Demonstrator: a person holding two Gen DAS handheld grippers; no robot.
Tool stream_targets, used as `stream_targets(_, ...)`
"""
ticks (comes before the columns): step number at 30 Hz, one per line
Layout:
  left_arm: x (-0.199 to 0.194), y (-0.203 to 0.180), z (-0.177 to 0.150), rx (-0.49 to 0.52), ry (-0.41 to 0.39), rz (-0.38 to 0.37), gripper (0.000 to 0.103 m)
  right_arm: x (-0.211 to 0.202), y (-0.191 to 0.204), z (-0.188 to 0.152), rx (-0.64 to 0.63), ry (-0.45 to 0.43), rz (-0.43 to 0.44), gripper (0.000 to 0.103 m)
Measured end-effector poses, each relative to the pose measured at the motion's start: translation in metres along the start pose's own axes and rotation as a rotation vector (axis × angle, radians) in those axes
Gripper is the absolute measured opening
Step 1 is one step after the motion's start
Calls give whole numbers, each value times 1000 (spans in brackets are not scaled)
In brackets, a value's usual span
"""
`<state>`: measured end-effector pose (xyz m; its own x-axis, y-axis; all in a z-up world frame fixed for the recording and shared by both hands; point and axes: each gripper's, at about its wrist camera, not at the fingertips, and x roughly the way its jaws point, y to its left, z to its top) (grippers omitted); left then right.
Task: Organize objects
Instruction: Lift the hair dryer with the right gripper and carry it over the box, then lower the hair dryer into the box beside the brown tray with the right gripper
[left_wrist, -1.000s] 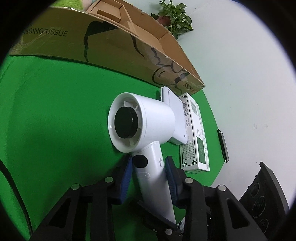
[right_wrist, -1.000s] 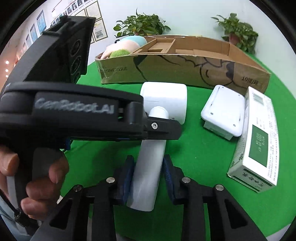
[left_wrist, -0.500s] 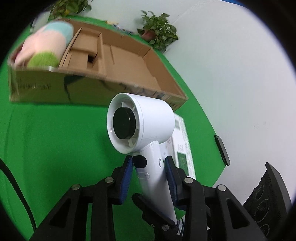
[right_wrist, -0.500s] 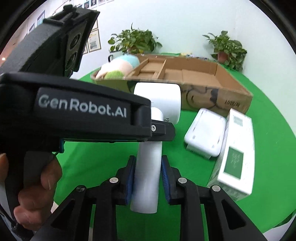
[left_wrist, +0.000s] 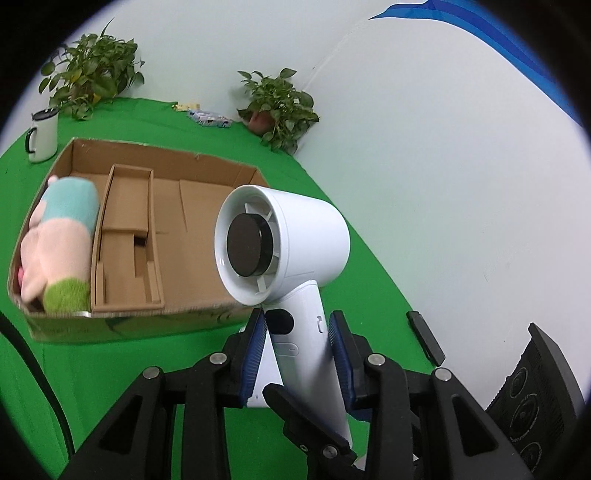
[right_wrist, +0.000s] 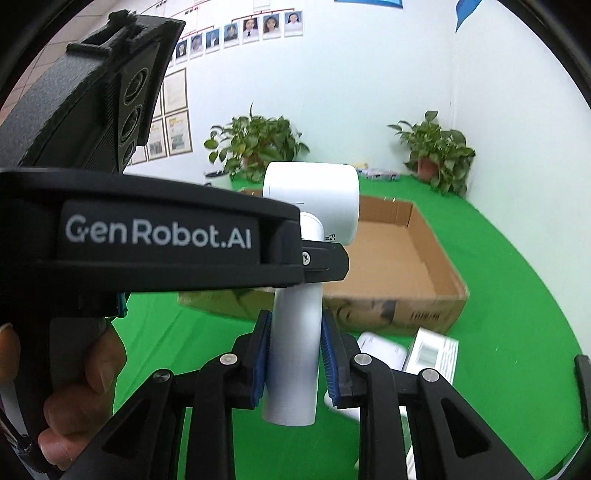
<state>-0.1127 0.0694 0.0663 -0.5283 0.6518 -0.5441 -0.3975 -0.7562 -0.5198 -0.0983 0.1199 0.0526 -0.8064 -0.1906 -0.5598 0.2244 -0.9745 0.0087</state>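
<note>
A white hair dryer hangs in the air above the green table, head up and handle down. My left gripper is shut on the upper handle, just under the black button. In the right wrist view the hair dryer shows from behind, and my right gripper is shut on the lower handle, blue pads pressed to both sides. The left gripper's black body crosses that view, held by a hand. Beyond stands an open cardboard box with a plush toy at its left end.
A white flat case and a green-and-white carton lie on the green cloth in front of the box. A white mug and two potted plants stand at the back. A small black bar lies near the table's right edge.
Both grippers have lifted the hair dryer well up off the green cloth. The box, seen side-on before, is now seen from above. The right pads have closed in tighter on the handle.
</note>
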Motion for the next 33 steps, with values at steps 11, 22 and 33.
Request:
stream_targets(11, -2, -1, 61, 11, -32, 1, 33, 14, -9, 67, -1, -11, 1, 23)
stream_targets(22, 27, 18, 121, 8, -3, 61, 34, 59, -20, 133, 13, 39, 55, 23)
stream_targets(33, 107, 83, 97, -85, 168, 146, 33, 174, -50, 106, 133, 231, 157, 24)
